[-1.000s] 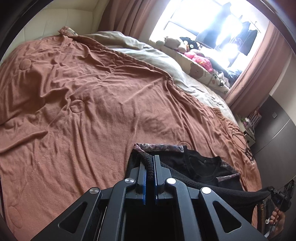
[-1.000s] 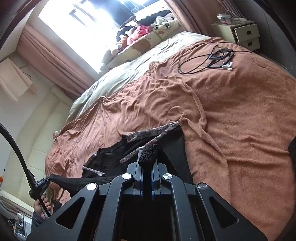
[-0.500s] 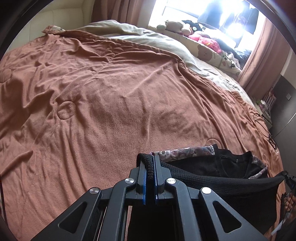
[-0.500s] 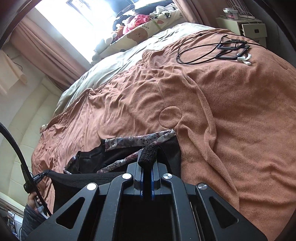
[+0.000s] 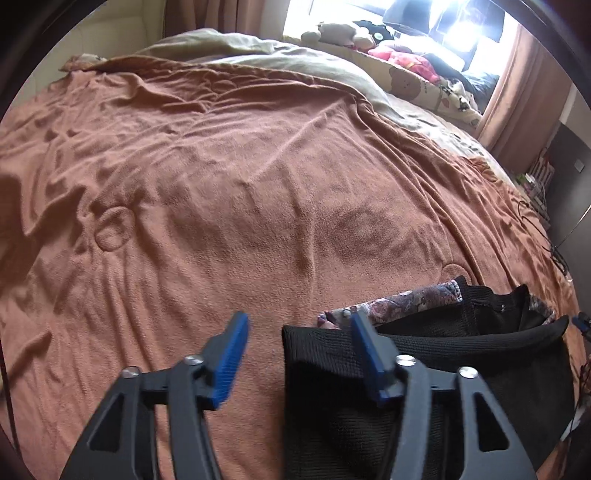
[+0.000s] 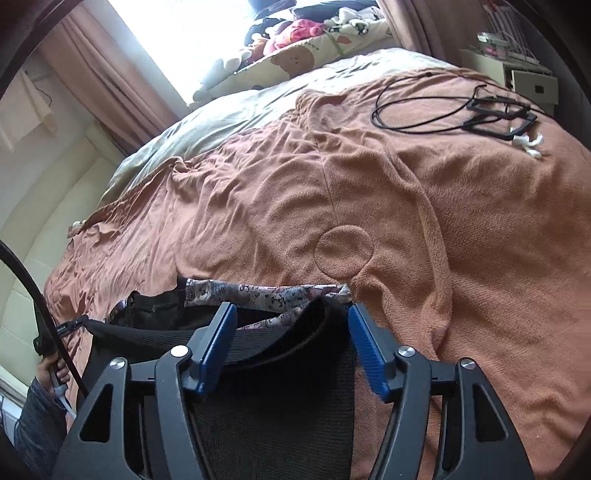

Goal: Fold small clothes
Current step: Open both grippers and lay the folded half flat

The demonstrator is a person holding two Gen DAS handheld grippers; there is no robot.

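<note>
A small black knit garment [image 5: 417,373] with a patterned floral trim [image 5: 399,301] lies on the brown blanket [image 5: 229,177], its near half folded up over the rest. My left gripper [image 5: 299,328] hangs just above its left corner, jaws opening, blue pads off the cloth. In the right wrist view the same black garment [image 6: 280,402] and its floral trim [image 6: 266,293] lie under my right gripper [image 6: 290,319], whose jaws are opening too; the folded corner sits loose between the pads, touching neither.
The brown blanket [image 6: 406,221] covers most of the bed, with a beige duvet [image 5: 280,55] behind it. Black cables and frames [image 6: 480,110] lie at the far right. Soft toys [image 6: 295,33] line the window. A hand and sleeve [image 6: 44,391] show at lower left.
Both grippers were shut on the garment's corners and carried them forward and down over it. Now both have let go and stand open, and the folded edge rests on the garment.
</note>
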